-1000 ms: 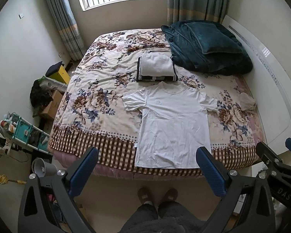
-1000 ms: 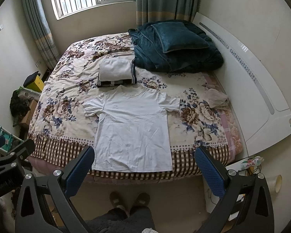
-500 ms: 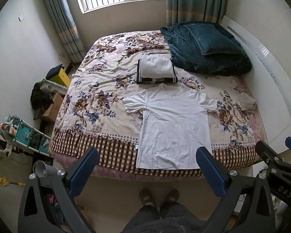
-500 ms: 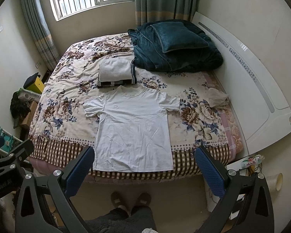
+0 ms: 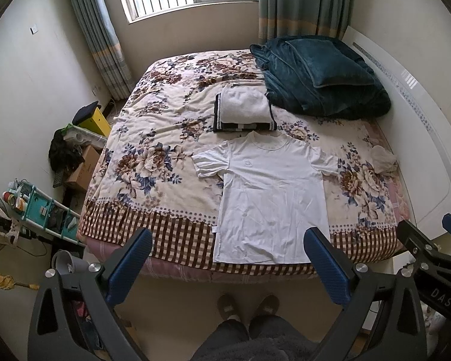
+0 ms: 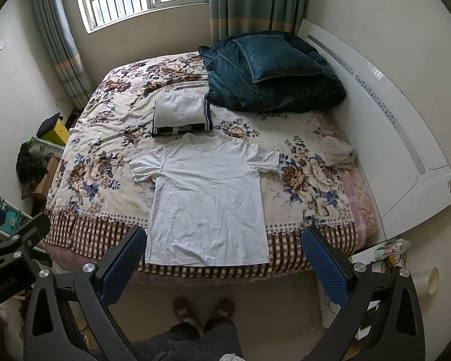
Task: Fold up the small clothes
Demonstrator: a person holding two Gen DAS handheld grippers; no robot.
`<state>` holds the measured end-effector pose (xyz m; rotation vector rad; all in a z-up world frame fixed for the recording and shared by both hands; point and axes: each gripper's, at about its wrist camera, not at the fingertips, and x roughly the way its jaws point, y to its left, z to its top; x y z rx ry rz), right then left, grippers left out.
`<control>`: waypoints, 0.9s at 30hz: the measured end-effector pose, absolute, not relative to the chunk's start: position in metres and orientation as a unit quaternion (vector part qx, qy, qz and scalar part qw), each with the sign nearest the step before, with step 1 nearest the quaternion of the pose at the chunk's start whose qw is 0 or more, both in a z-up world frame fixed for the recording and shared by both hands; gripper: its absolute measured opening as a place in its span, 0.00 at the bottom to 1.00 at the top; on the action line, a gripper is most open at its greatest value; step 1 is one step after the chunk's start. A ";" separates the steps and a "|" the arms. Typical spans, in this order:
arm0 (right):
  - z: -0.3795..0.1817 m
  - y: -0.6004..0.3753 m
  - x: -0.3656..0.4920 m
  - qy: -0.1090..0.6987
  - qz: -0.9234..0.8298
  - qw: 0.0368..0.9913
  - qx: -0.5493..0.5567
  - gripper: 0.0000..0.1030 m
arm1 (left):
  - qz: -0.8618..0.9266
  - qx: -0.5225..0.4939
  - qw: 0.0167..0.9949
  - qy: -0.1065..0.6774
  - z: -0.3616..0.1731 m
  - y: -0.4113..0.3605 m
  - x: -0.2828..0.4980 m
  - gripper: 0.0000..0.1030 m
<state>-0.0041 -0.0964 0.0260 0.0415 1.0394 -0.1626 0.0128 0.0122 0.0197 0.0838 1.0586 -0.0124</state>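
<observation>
A white T-shirt (image 5: 270,198) lies spread flat, collar away from me, at the near edge of the floral bed (image 5: 153,162); it also shows in the right wrist view (image 6: 207,201). Behind its collar sits a stack of folded clothes (image 5: 243,111), white on dark striped, also in the right wrist view (image 6: 180,114). My left gripper (image 5: 228,249) is open and empty, held high above the floor in front of the bed. My right gripper (image 6: 225,249) is open and empty too, beside it.
A dark teal blanket and pillow (image 5: 321,81) lie at the bed's far right by the white headboard (image 6: 385,126). A crumpled pale cloth (image 6: 336,150) lies near the headboard. Boxes and a teal cart (image 5: 42,210) stand left of the bed. My slippered feet (image 5: 246,307) are below.
Both views have shifted slightly, with the bed sitting a little lower in frame. The shirt and the stack have not moved. Both grippers stay open.
</observation>
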 end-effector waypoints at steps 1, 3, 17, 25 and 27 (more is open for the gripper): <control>0.026 -0.096 -0.004 0.496 -0.077 0.865 0.020 1.00 | -0.005 0.040 0.862 0.505 0.020 0.012 0.013 1.00; 0.026 -0.097 -0.005 0.496 -0.077 0.865 0.021 1.00 | -0.006 0.039 0.862 0.505 0.020 0.013 0.012 1.00; 0.028 -0.091 -0.007 0.494 -0.076 0.866 0.023 1.00 | -0.007 0.037 0.863 0.503 0.022 0.014 0.013 1.00; 0.027 -0.092 -0.007 0.496 -0.078 0.865 0.021 1.00 | -0.010 0.035 0.864 0.503 0.024 0.013 0.020 1.00; 0.026 -0.094 -0.007 0.497 -0.078 0.864 0.021 1.00 | -0.011 0.035 0.863 0.503 0.024 0.012 0.022 1.00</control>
